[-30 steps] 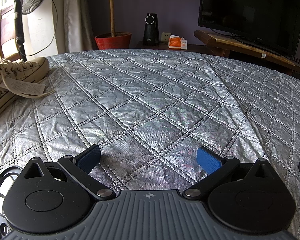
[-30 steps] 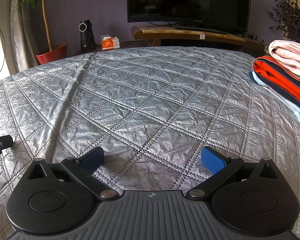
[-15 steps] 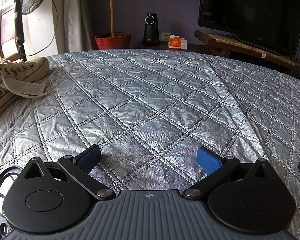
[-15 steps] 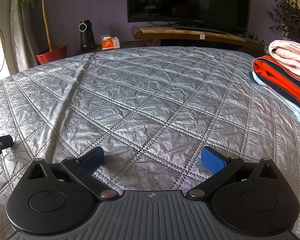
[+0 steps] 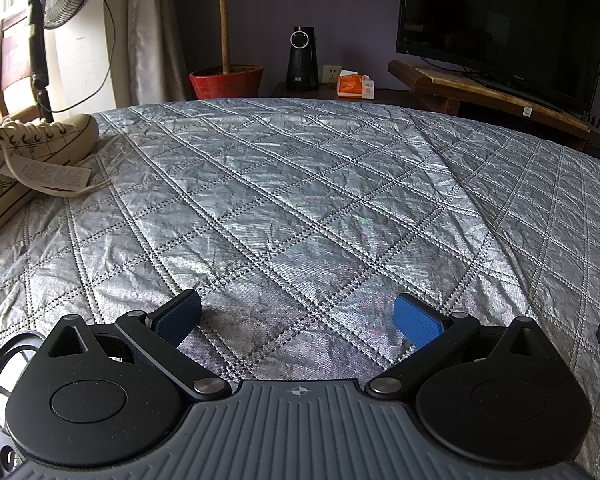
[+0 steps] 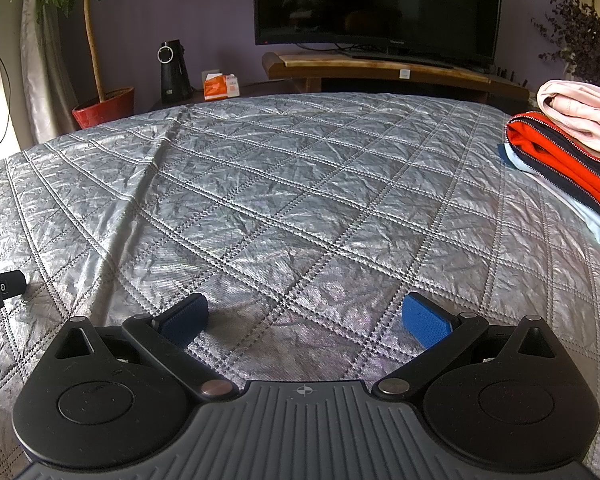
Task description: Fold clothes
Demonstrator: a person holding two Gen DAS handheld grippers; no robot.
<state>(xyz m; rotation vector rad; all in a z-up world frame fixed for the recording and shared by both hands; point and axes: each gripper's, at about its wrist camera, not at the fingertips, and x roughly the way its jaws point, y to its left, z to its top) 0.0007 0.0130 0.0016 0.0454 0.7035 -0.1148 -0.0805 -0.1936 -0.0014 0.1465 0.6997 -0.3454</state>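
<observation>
Both grippers, left (image 5: 298,318) and right (image 6: 306,320), rest on the quilt (image 6: 300,200) with jaws apart and empty; the clothes stack (image 6: 568,148) lies far right, nearer the right one.

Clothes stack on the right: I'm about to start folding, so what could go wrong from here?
1. The clothes stack sits at the quilt's right edge; tugging the pink top could topple it.
2. A shoe with a loose tag lies on the quilt at left; spread garments could snag it.
</observation>
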